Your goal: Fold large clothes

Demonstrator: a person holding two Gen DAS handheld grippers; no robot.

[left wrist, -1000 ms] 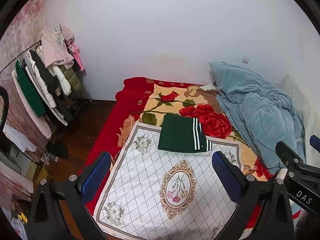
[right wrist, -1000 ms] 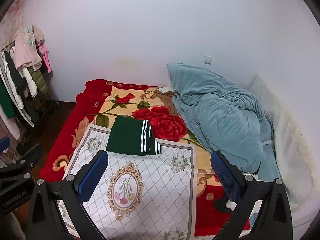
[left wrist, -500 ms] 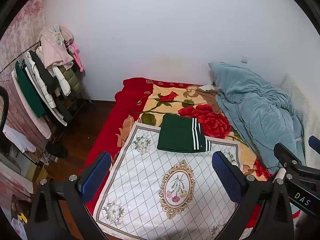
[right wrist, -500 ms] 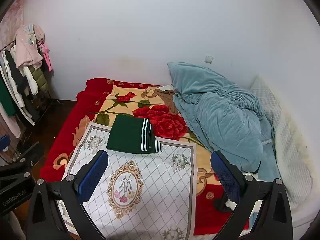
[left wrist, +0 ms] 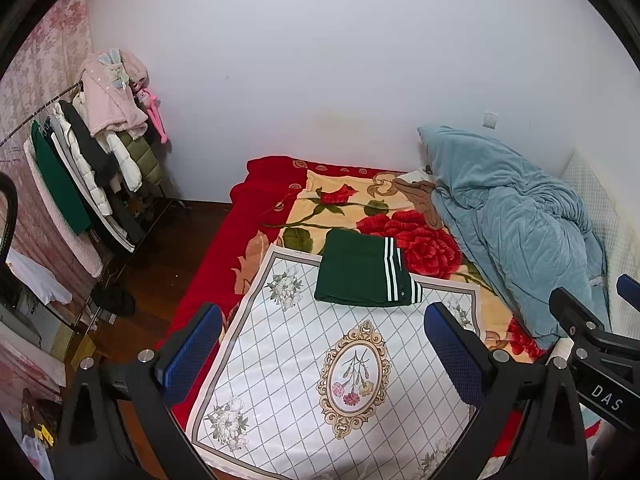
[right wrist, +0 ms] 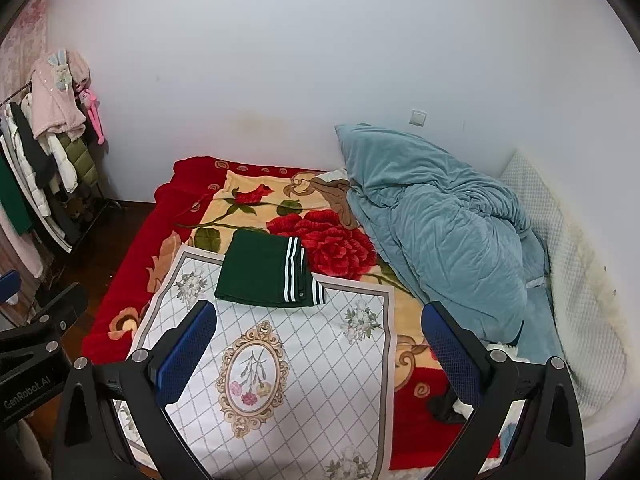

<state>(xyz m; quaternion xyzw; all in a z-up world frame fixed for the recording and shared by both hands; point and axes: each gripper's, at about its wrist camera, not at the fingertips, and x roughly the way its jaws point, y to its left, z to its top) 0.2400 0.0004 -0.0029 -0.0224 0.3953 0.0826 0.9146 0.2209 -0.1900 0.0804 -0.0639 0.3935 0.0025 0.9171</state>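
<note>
Left wrist view: left gripper (left wrist: 320, 354) jaws spread wide, empty, held above the white floral mat (left wrist: 280, 380). Green striped garment (left wrist: 362, 270) lies folded at frame centre, on the mat's far edge.

Right wrist view: right gripper (right wrist: 318, 354) likewise wide apart, empty. Garment (right wrist: 264, 274) centre-left, blue quilt (right wrist: 436, 232) to its right. Folding looks finished; next move probably fetching another garment.

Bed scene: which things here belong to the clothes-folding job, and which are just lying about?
Part of the job:
- green garment, folded, lying on the far edge of the white cloth
- white cloth, spread flat on the bed
- left gripper, open, holding nothing
- right gripper, open, holding nothing

Just lying about:
- blue quilt, bunched
- red blanket
- clothes rack, by the wall
</note>
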